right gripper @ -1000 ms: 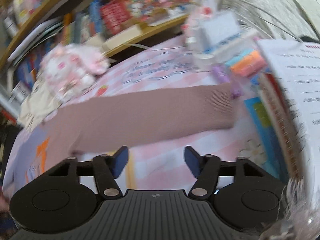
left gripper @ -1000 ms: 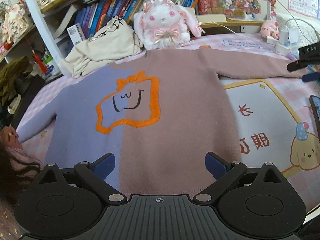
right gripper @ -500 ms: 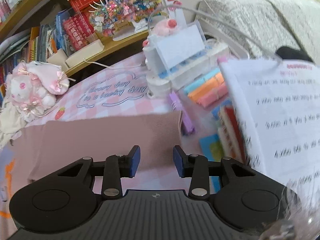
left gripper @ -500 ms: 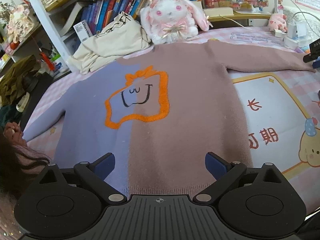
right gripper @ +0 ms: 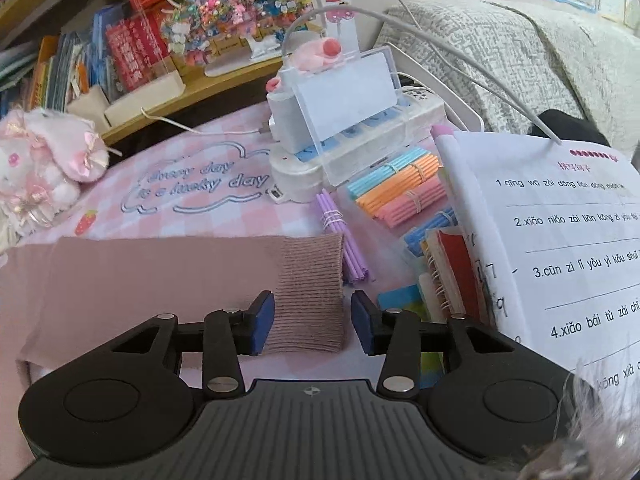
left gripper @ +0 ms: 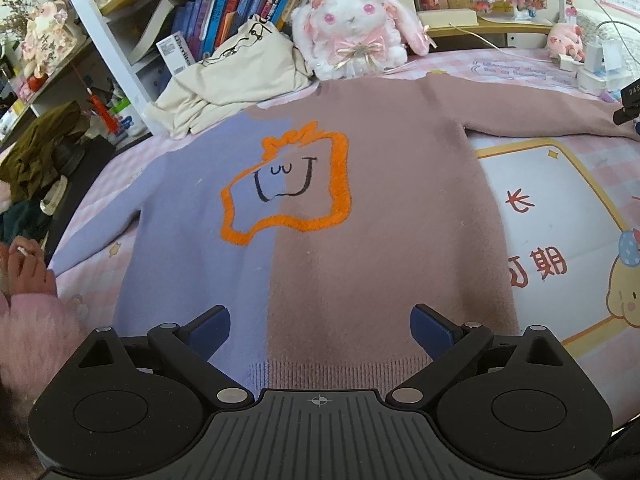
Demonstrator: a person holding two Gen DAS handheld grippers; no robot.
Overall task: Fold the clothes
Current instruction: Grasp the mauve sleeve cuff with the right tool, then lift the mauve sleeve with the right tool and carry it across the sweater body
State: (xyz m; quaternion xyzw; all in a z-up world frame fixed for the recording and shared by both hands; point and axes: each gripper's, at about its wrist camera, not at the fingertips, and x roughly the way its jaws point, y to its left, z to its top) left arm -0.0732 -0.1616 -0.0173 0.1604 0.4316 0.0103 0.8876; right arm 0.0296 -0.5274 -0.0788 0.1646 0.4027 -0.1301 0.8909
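From my left tool [left gripper: 320, 326], spread wide and holding nothing, I see the sweater [left gripper: 304, 216] lying flat on the pink counter [left gripper: 560, 216], hem just ahead of my fingers; a plush rabbit [left gripper: 356, 24] and a cream bag [left gripper: 236, 76] sit beyond its collar. From my right tool [right gripper: 313, 322], the ribbed cuff [right gripper: 310, 292] lies between my parted fingers, ungripped; purple sticks [right gripper: 340, 236] touch the cuff's far edge; a worksheet [right gripper: 560, 240] stands to the right.
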